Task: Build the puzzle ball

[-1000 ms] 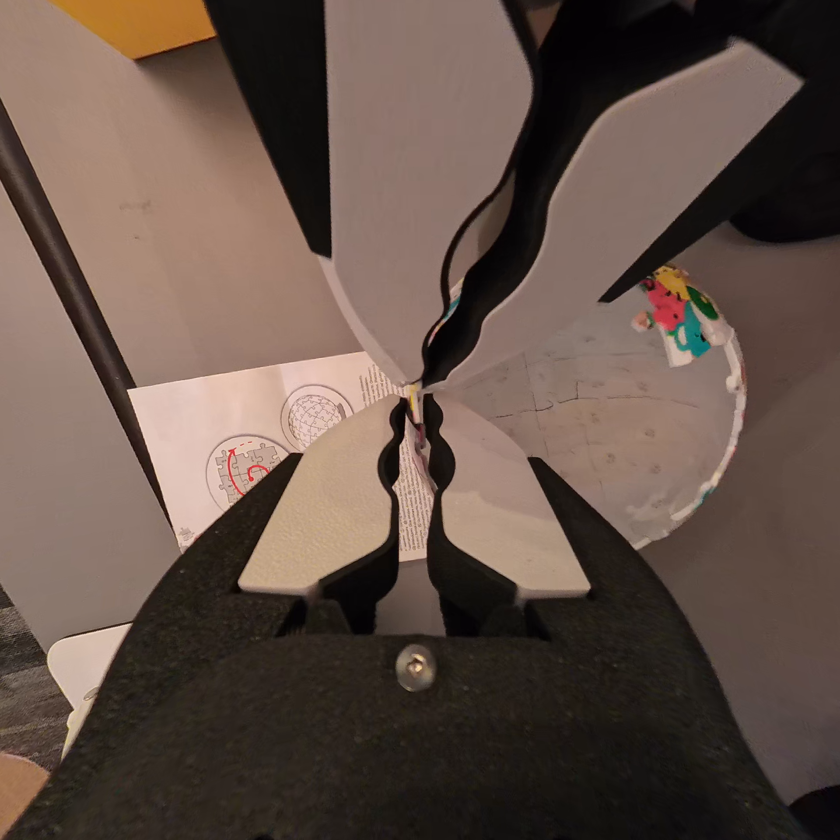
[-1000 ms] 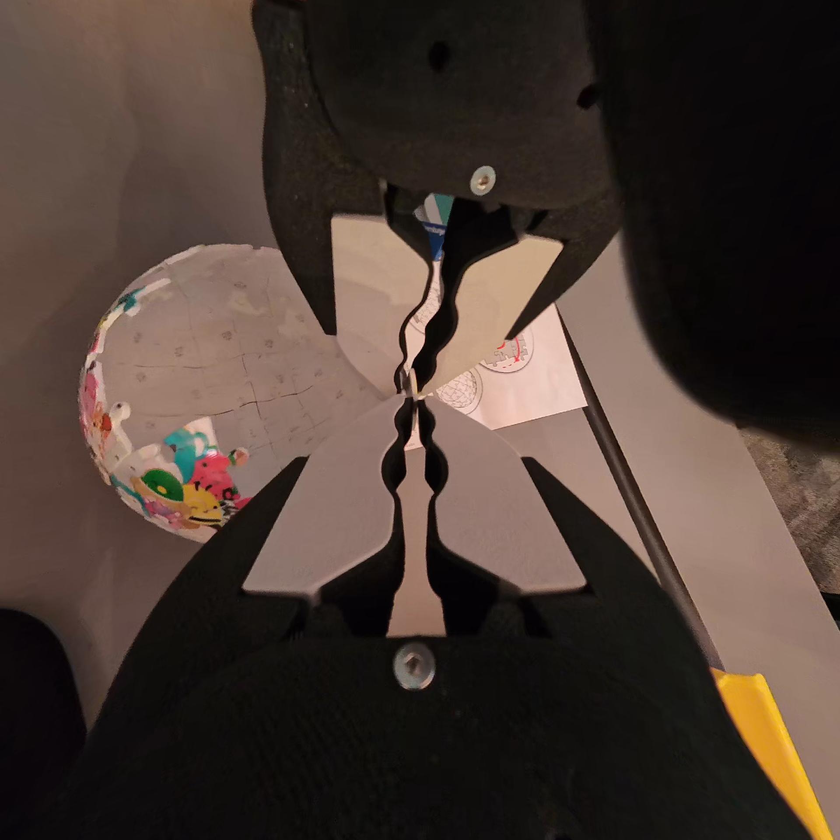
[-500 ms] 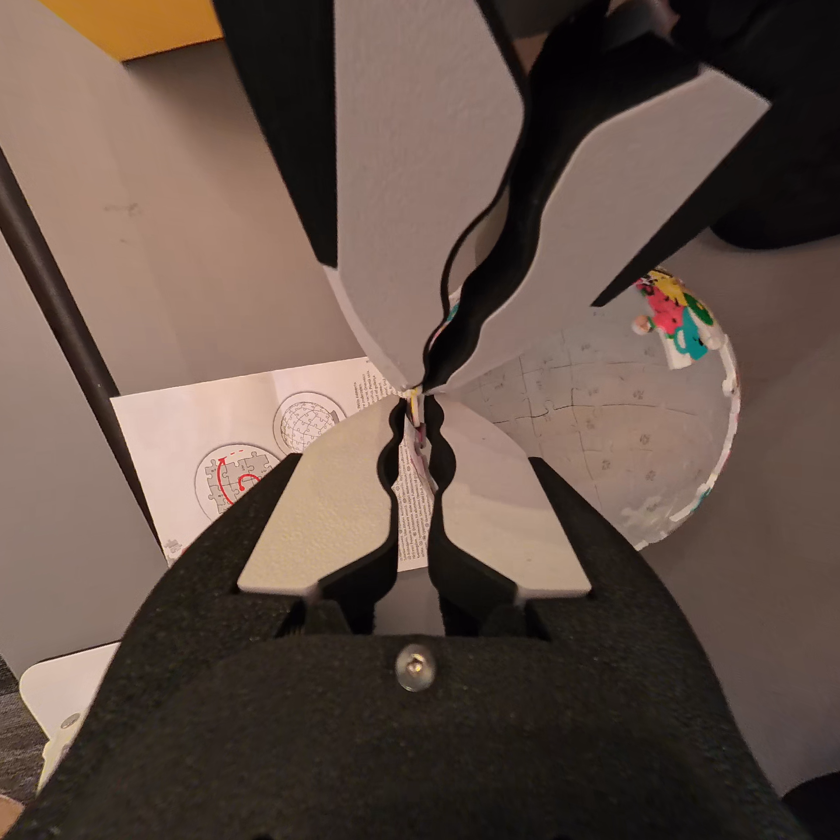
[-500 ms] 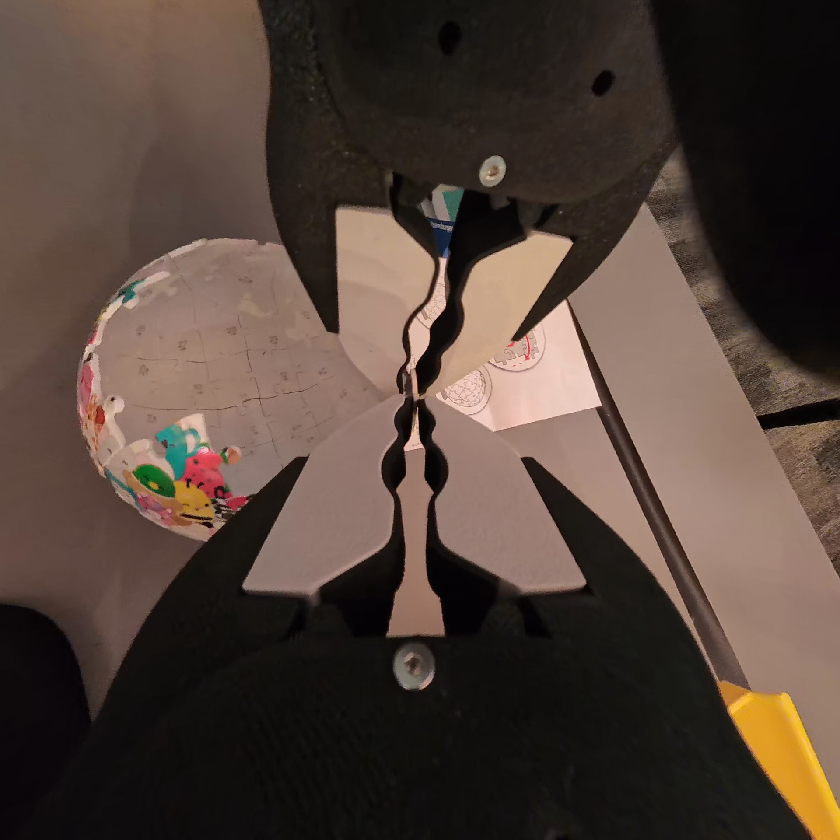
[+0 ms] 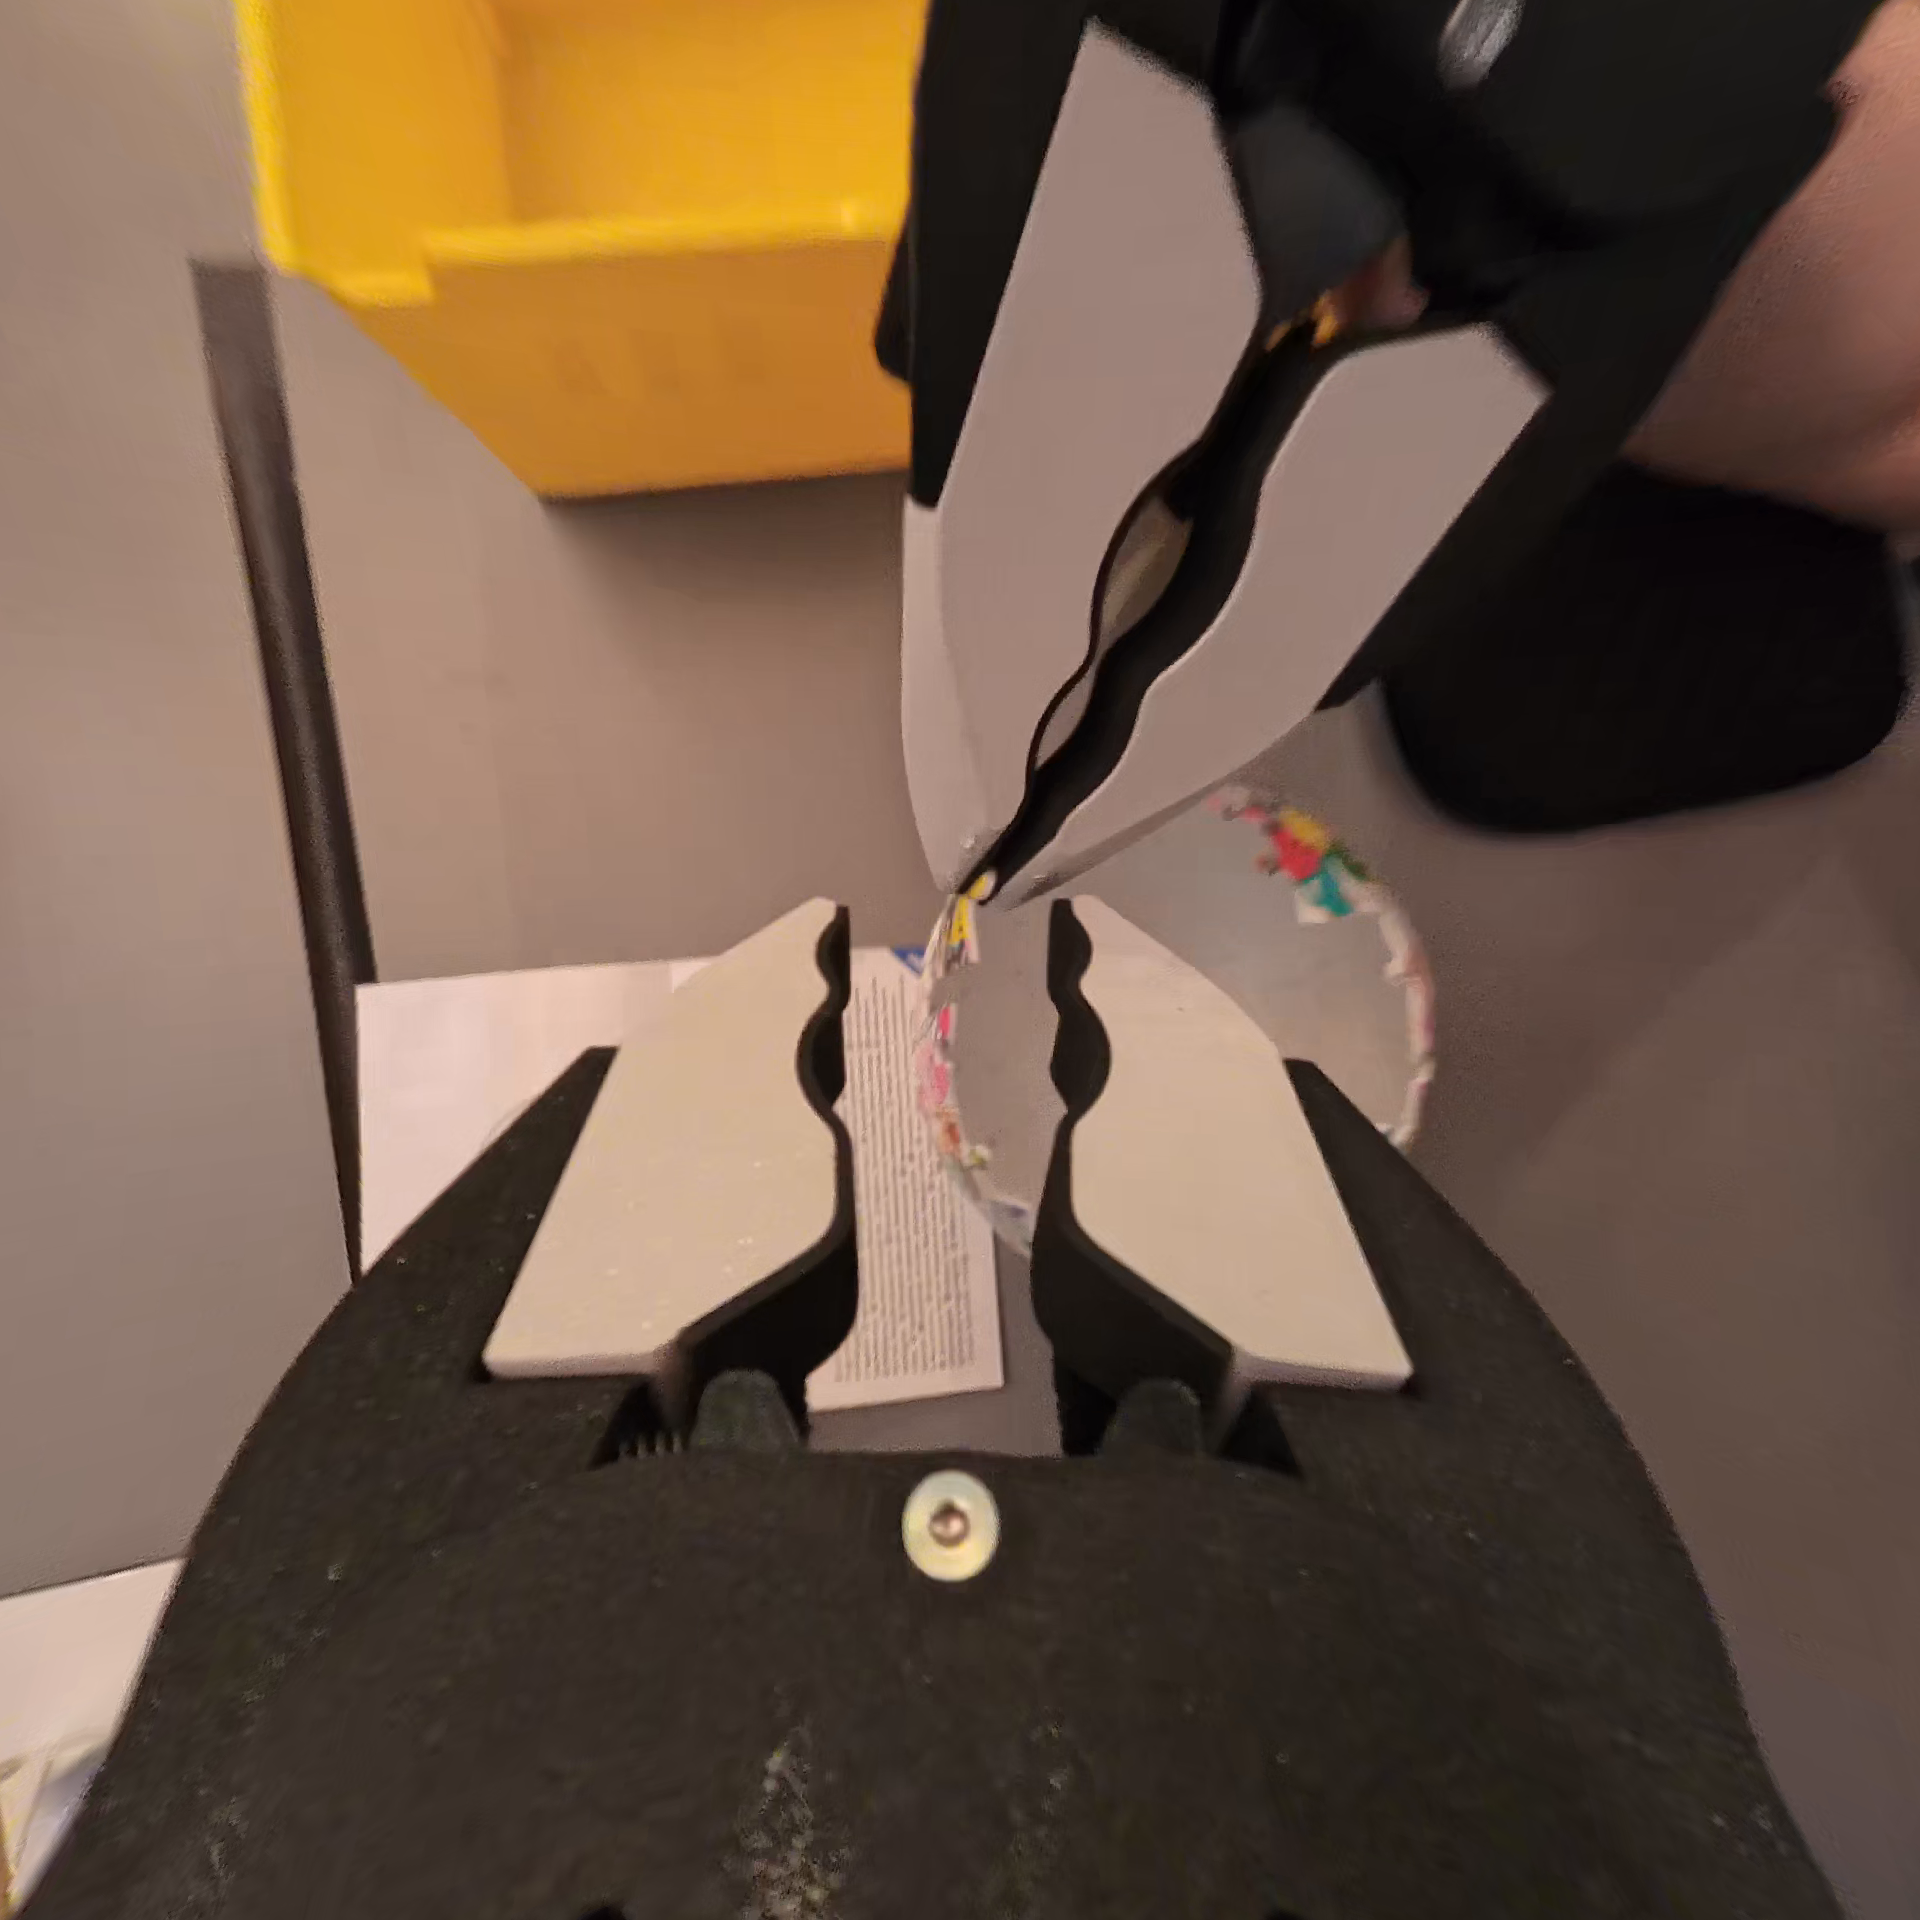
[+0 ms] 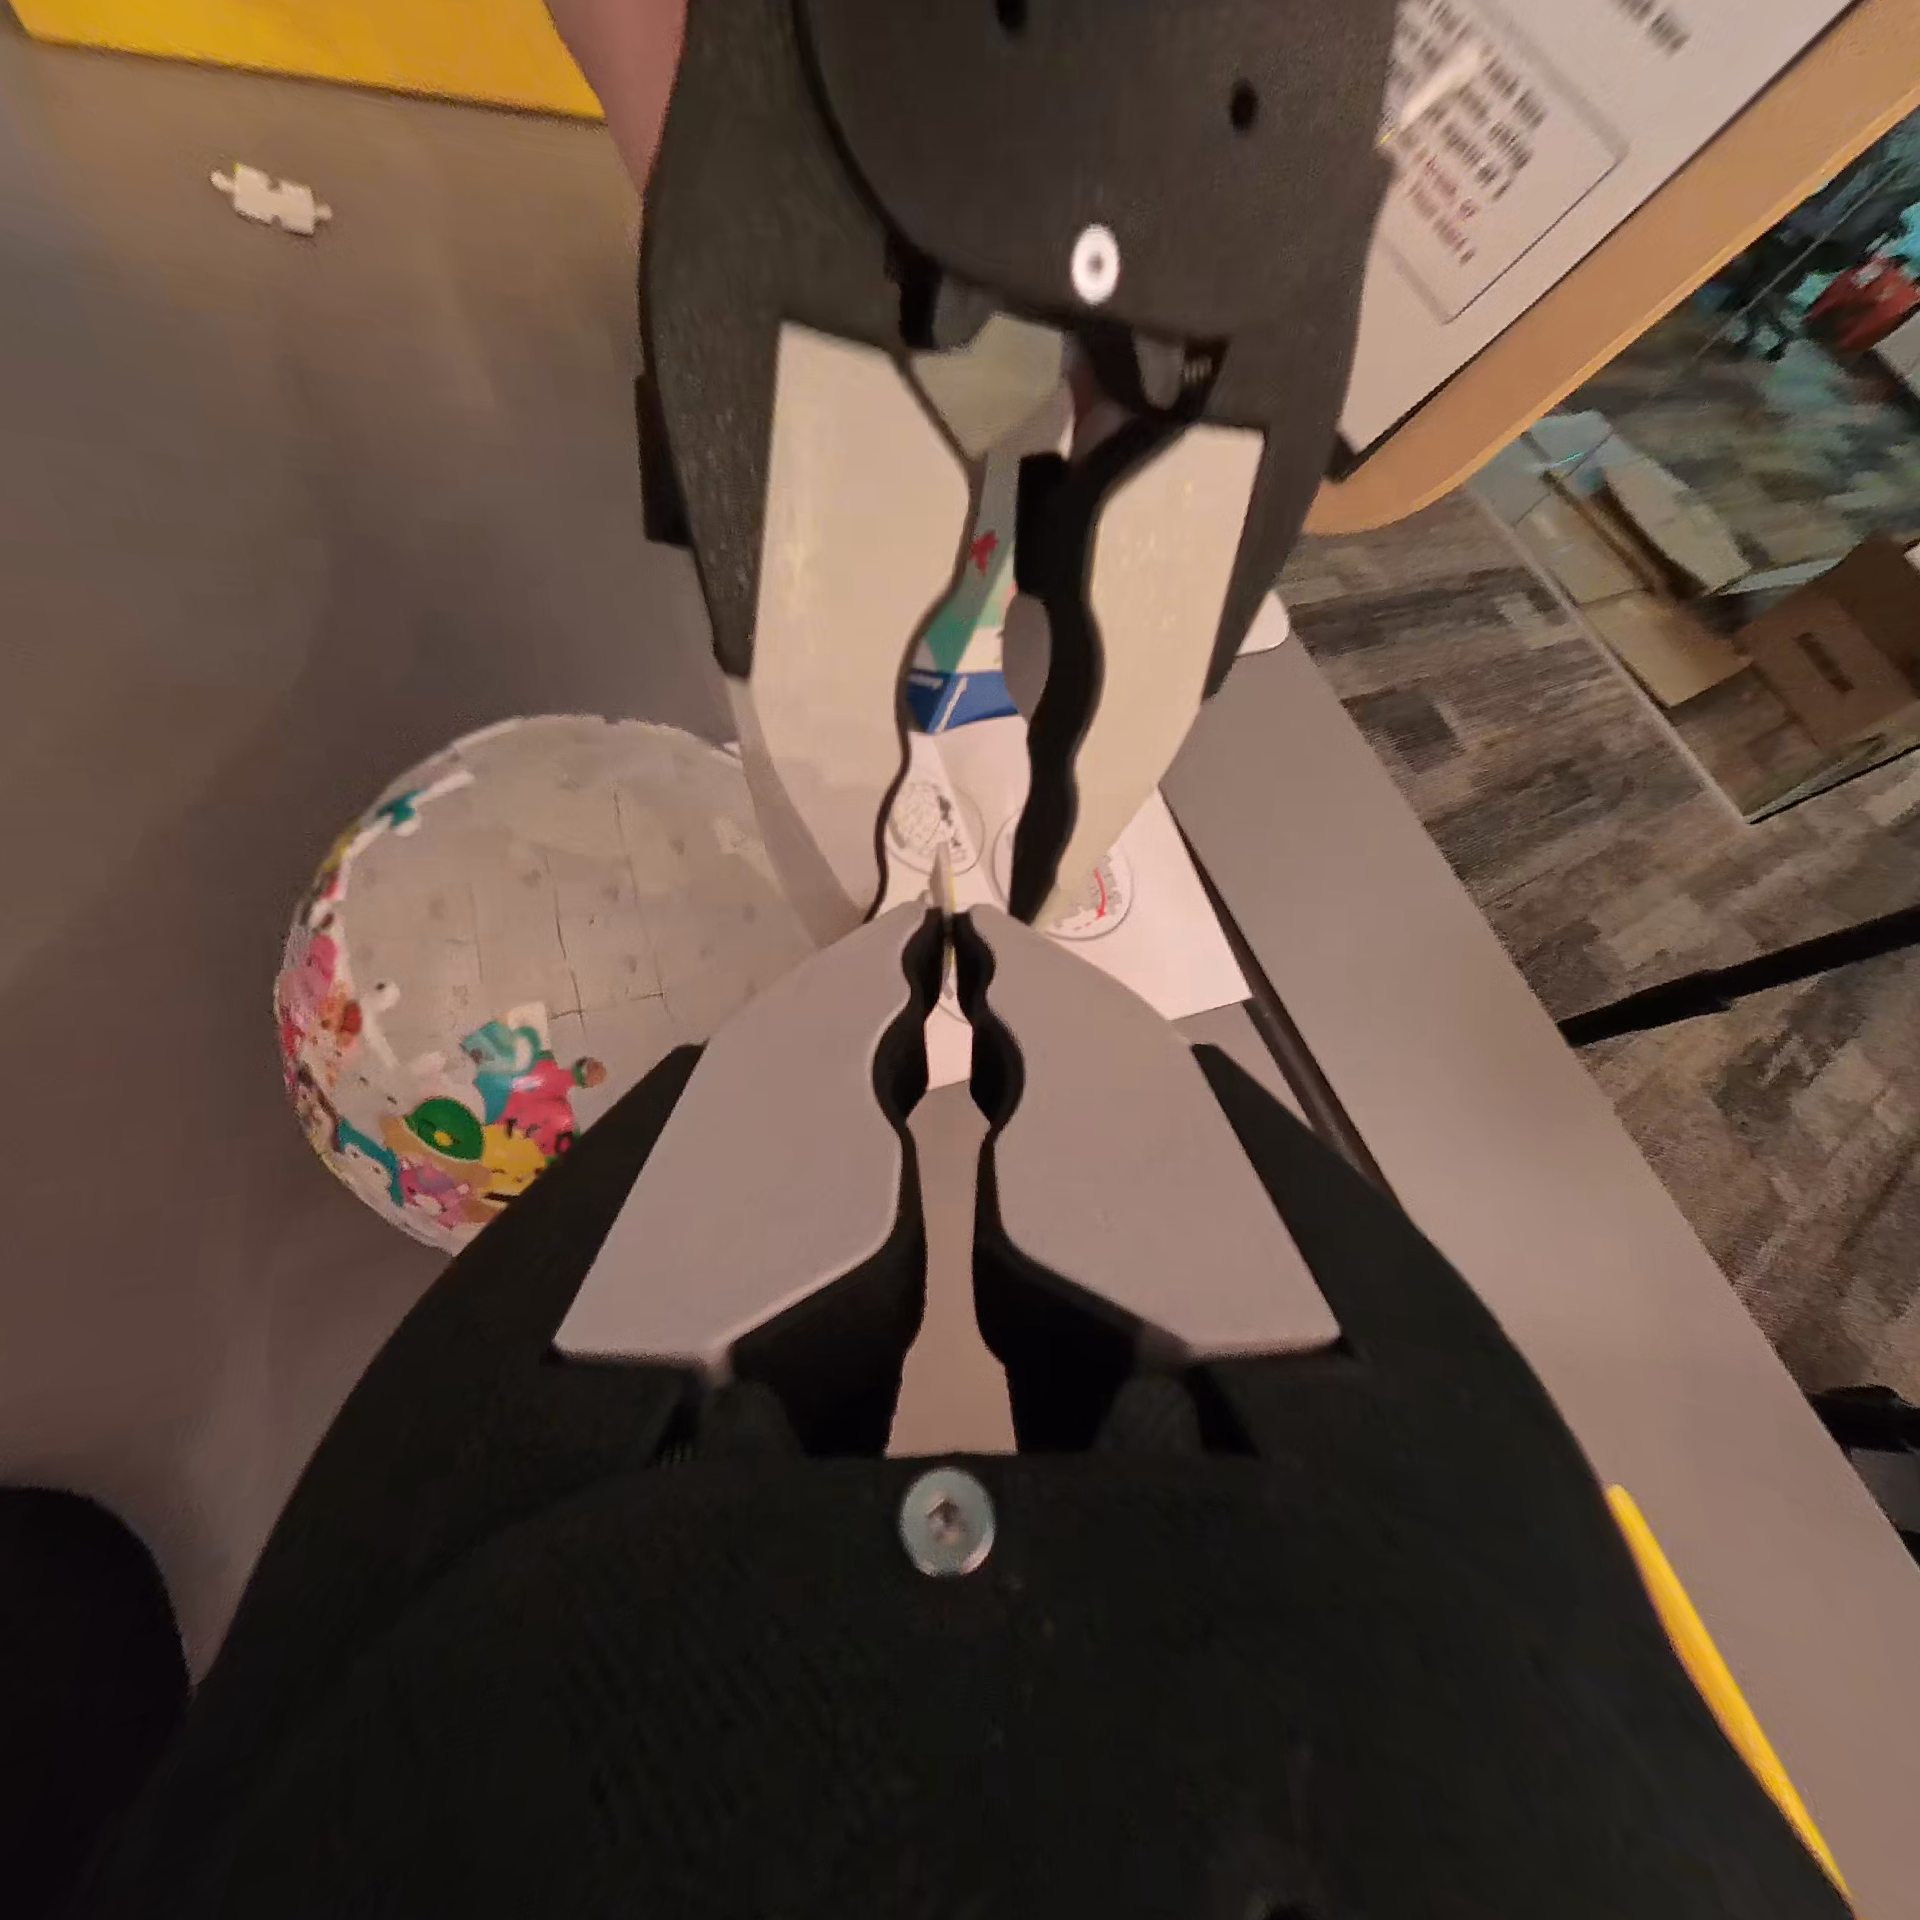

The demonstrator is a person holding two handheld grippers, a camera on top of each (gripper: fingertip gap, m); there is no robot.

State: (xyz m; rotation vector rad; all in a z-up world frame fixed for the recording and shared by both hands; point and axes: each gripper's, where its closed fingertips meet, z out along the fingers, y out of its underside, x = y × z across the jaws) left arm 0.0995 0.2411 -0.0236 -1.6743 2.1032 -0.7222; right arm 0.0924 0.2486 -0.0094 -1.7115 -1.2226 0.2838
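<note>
The puzzle ball [image 6: 520, 914], a half-built shell that is white inside with colourful cartoon print on its rim, lies on the grey table; it also shows in the left wrist view [image 5: 1320, 935]. My right gripper [image 6: 943, 925] is shut on a small thin puzzle piece [image 5: 961, 930], held by its edge above the table. My left gripper [image 5: 948, 912] faces it tip to tip and is open. The piece hangs in the gap between its fingers without touching them. In the left wrist view the right gripper [image 5: 982, 883] comes down from the upper right.
A white instruction sheet [image 6: 1153, 935] lies under the grippers by the table's dark seam. A yellow bin [image 5: 623, 260] stands at the back. A loose white puzzle piece [image 6: 270, 197] lies far off on the table. The table edge and carpet [image 6: 1662, 831] lie to the right. My two grippers' fingertips are within a few centimetres of each other.
Both grippers were shut on the piece tip to tip. My left gripper has opened and let go; the right one keeps hold. Both views have swung, bringing the yellow bin into sight.
</note>
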